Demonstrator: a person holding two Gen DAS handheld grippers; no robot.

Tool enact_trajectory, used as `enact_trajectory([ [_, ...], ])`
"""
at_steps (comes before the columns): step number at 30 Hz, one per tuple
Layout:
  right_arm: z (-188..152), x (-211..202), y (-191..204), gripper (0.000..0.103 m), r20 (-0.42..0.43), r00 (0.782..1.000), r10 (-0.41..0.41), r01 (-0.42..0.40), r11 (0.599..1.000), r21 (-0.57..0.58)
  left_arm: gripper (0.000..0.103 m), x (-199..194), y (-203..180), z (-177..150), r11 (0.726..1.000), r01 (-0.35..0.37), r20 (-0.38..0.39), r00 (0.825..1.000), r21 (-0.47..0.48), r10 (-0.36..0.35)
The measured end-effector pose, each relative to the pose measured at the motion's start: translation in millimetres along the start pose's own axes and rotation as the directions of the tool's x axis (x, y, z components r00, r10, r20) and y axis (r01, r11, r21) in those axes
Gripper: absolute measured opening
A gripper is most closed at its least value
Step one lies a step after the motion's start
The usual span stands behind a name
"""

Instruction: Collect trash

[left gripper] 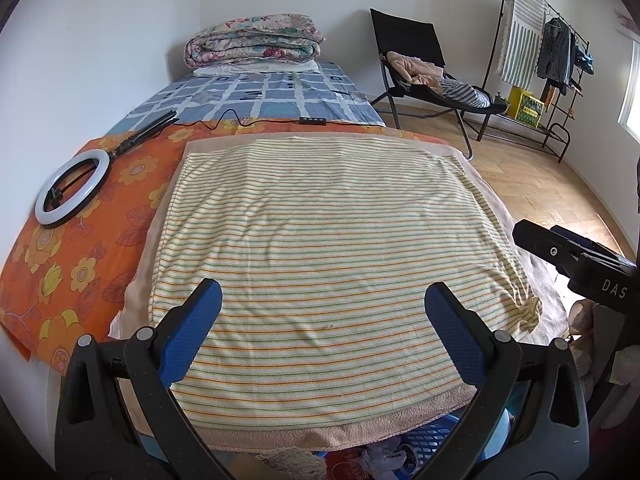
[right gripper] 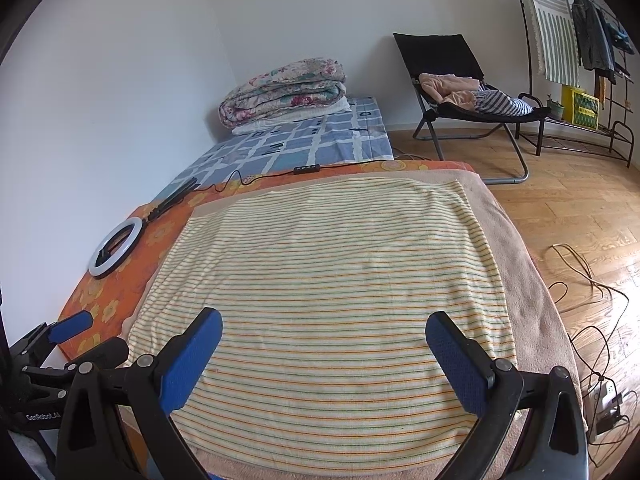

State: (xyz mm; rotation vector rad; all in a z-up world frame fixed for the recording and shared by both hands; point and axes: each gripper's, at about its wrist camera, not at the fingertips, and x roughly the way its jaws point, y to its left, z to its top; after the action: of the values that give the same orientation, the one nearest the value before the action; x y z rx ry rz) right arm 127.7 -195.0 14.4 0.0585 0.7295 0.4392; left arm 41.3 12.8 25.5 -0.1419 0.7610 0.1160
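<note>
My left gripper (left gripper: pixel 324 314) is open and empty, hovering over a yellow striped towel (left gripper: pixel 320 240) spread on the bed. Below the towel's near edge in the left wrist view, a blue plastic basket (left gripper: pixel 430 438) holds crumpled white plastic (left gripper: pixel 382 460) and a red wrapper (left gripper: pixel 346 465); most of it is hidden by my fingers. My right gripper (right gripper: pixel 324 340) is also open and empty above the same striped towel (right gripper: pixel 328 272). No loose trash shows on the towel in either view.
A ring light (left gripper: pixel 72 188) with its cable lies on the orange floral sheet (left gripper: pixel 60 264) at left. A folded quilt (left gripper: pixel 254 40) sits at the bed's far end. A black chair (right gripper: pixel 452 76) with clothes, a clothes rack (right gripper: pixel 580 40) and floor cables (right gripper: pixel 588 292) lie to the right.
</note>
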Motion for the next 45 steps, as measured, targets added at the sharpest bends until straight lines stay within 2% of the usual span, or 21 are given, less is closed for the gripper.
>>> enact_trajectory([
  [25, -1.1, -4.1, 5.2, 0.103, 0.007, 1.0, 0.0, 0.0, 1.0, -0.012, 0.103, -0.9, 1.3, -1.0, 1.0, 0.002, 0.001, 1.0, -0.005, -0.002],
  [31, -2.9, -4.5, 5.8, 0.103, 0.004, 1.0, 0.001, -0.001, 1.0, -0.017, 0.103, -0.7, 2.9, -1.4, 0.999, 0.024, -0.023, 0.999, -0.028, -0.025],
  [39, -5.3, -4.4, 7.5, 0.103, -0.003, 1.0, 0.002, -0.002, 1.0, -0.025, 0.103, 1.9, 9.2, -4.5, 0.998, -0.008, -0.053, 0.999, -0.056, 0.005],
  [45, -7.3, -3.8, 8.2, 0.103, -0.008, 1.0, -0.004, 0.003, 1.0, -0.027, 0.103, 0.2, 9.7, -5.5, 0.998, -0.042, -0.028, 0.999, -0.053, 0.041],
])
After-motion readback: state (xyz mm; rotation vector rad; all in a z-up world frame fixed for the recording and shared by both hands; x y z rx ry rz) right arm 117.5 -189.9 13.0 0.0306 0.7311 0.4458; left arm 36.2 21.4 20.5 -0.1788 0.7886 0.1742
